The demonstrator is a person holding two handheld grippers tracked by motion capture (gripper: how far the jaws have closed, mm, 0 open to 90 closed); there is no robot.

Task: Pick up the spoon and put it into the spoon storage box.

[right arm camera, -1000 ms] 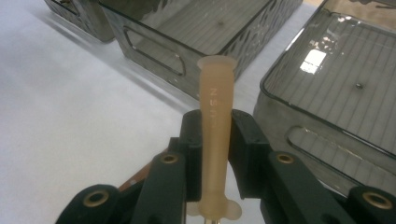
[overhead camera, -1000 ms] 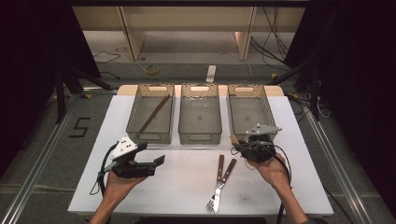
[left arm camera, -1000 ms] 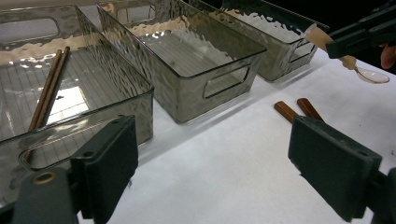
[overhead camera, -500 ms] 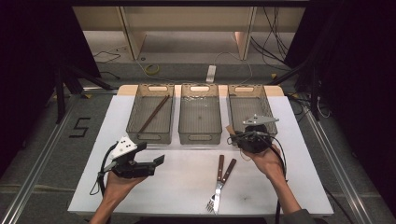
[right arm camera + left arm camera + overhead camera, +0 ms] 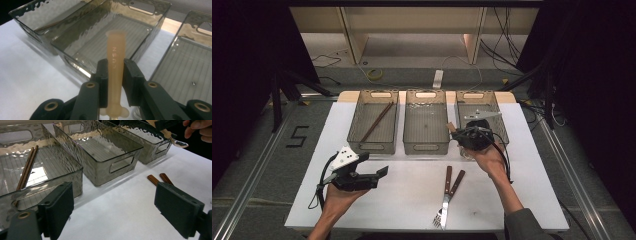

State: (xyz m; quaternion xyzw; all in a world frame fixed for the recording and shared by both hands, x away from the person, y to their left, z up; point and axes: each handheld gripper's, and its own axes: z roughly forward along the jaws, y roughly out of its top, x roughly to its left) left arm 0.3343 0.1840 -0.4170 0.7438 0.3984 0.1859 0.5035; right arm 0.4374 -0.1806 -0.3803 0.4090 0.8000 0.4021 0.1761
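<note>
My right gripper [image 5: 115,75] is shut on the tan handle of a spoon [image 5: 115,57], which points out over the middle bin. In the high view the right gripper [image 5: 464,136] hovers at the near rim between the middle bin [image 5: 425,146] and the right bin [image 5: 499,125]. The spoon's metal bowl [image 5: 179,143] hangs below the hand in the left gripper view. My left gripper [image 5: 379,175] rests low over the white table, open with nothing between its pads [image 5: 57,207].
Two dark chopsticks [image 5: 376,121] lie in the left bin [image 5: 357,125]. A fork and another brown-handled utensil [image 5: 448,192] lie crossed on the white table [image 5: 532,200], near the front edge. A cable trails from each gripper.
My right gripper has carried the spoon up and away from the person, toward the bins and a little left. The left gripper has stayed where it was.
</note>
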